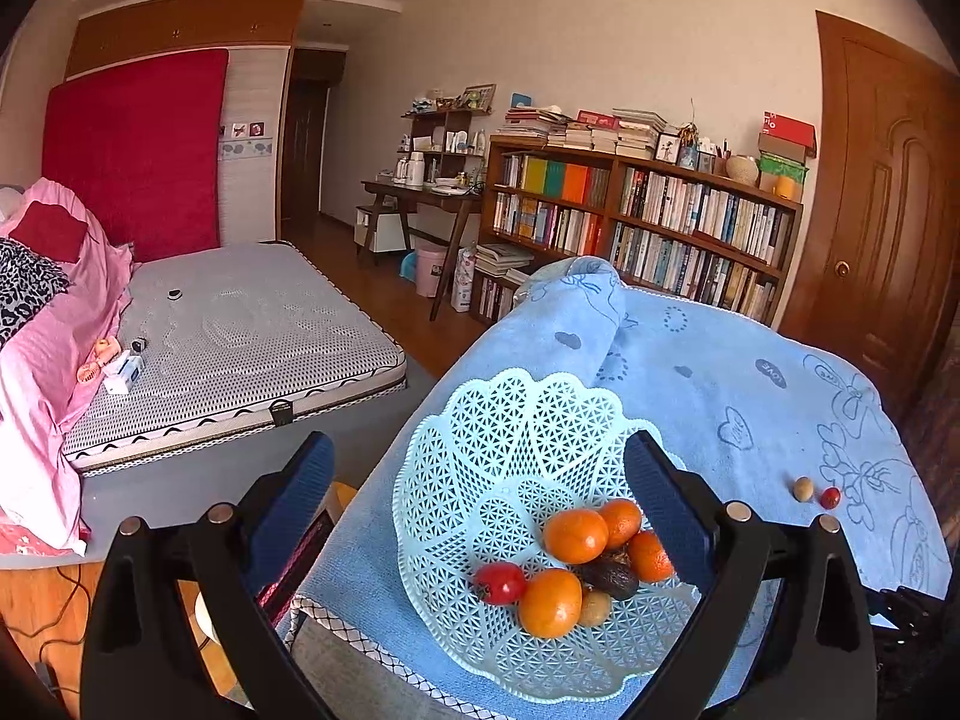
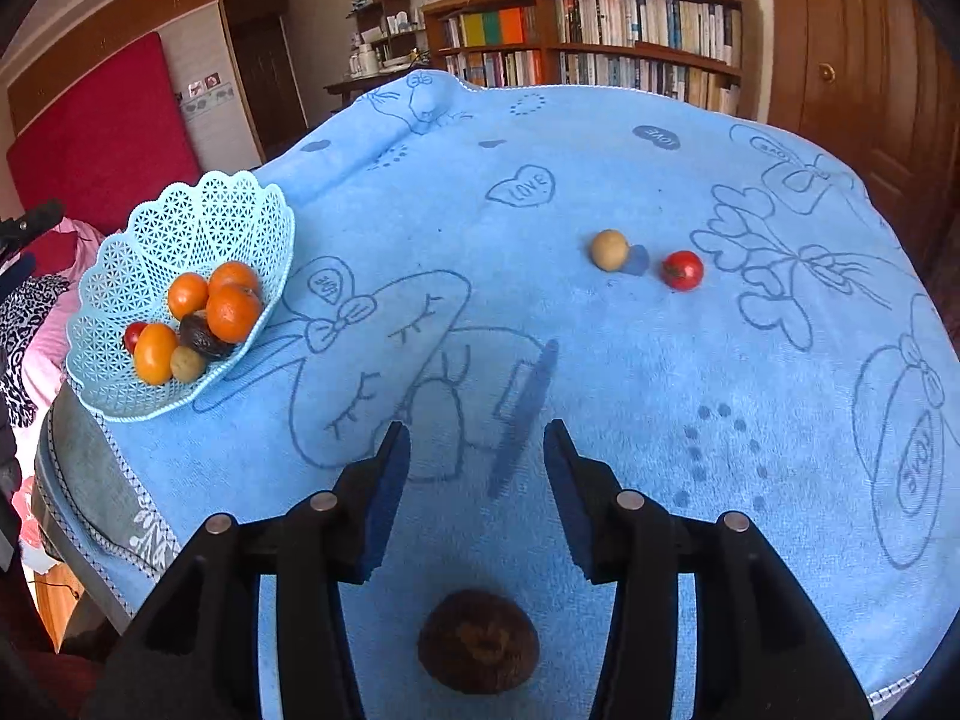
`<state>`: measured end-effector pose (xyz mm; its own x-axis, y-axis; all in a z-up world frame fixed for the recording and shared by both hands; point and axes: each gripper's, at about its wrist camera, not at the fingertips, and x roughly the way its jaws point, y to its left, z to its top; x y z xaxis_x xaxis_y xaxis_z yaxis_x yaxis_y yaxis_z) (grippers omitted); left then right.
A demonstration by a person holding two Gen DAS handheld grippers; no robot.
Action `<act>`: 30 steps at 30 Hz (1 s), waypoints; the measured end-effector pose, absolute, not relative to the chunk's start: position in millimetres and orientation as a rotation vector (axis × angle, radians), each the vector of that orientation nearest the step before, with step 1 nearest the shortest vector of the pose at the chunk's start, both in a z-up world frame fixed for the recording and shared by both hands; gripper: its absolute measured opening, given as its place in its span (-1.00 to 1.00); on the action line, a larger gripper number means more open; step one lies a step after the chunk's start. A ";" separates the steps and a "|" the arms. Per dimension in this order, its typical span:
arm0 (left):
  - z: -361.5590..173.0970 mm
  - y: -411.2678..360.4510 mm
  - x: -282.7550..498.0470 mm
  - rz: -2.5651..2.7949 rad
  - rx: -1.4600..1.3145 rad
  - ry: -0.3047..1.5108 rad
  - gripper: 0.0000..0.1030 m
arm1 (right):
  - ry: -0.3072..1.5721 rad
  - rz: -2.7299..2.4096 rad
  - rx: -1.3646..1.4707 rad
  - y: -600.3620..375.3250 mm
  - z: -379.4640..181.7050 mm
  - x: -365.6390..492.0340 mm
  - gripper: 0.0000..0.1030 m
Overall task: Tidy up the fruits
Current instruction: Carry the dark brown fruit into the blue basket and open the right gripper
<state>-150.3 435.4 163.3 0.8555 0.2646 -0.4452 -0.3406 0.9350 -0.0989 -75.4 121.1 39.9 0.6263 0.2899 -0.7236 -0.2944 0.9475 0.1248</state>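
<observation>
A pale blue lattice basket [image 1: 480, 456] [image 2: 198, 210] stands at the left edge of a table under a blue cloth [image 2: 600, 360]. It holds several oranges [image 1: 575, 535], a red tomato [image 1: 500, 583], a dark avocado [image 1: 612, 577] and a small tan fruit [image 1: 595, 609]. My left gripper [image 1: 480, 474] hovers open over the basket, nothing between its fingers. Out on the cloth lie a tan round fruit [image 2: 609, 249] [image 1: 803, 488] and a red tomato [image 2: 683, 270] [image 1: 830, 498]. My right gripper [image 2: 477, 450] is open above the cloth; a brown rough fruit [image 2: 478, 642] lies below it, between the arms.
A bed with a grey mattress [image 1: 240, 336] and pink bedding lies left of the table. A full bookshelf [image 1: 636, 222] and a desk [image 1: 414, 192] line the far wall, with a wooden door [image 1: 870, 204] at right. The cloth's middle is bare.
</observation>
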 end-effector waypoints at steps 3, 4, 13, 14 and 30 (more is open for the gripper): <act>163.4 439.7 -151.4 0.326 -0.195 0.440 0.91 | 0.873 0.368 -0.042 111.8 35.0 -90.2 -0.09; 163.1 440.8 -151.7 0.329 -0.200 0.440 0.91 | 0.887 0.377 -0.047 108.1 33.1 -95.2 -0.09; 163.6 432.3 -153.8 0.305 -0.184 0.440 0.91 | 0.948 0.436 -0.033 106.3 20.6 -115.3 0.09; 164.3 431.4 -154.2 0.303 -0.181 0.438 0.91 | 0.961 0.449 -0.037 109.3 17.8 -116.0 0.09; 155.7 447.9 -150.2 0.329 -0.221 0.451 0.91 | 0.880 0.559 -0.054 168.8 55.8 -92.8 -0.21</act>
<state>-150.2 447.9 155.7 0.8488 0.2613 -0.4596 -0.3578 0.9239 -0.1357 -92.8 168.8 55.8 0.5042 0.4412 -0.7424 -0.4848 0.8560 0.1795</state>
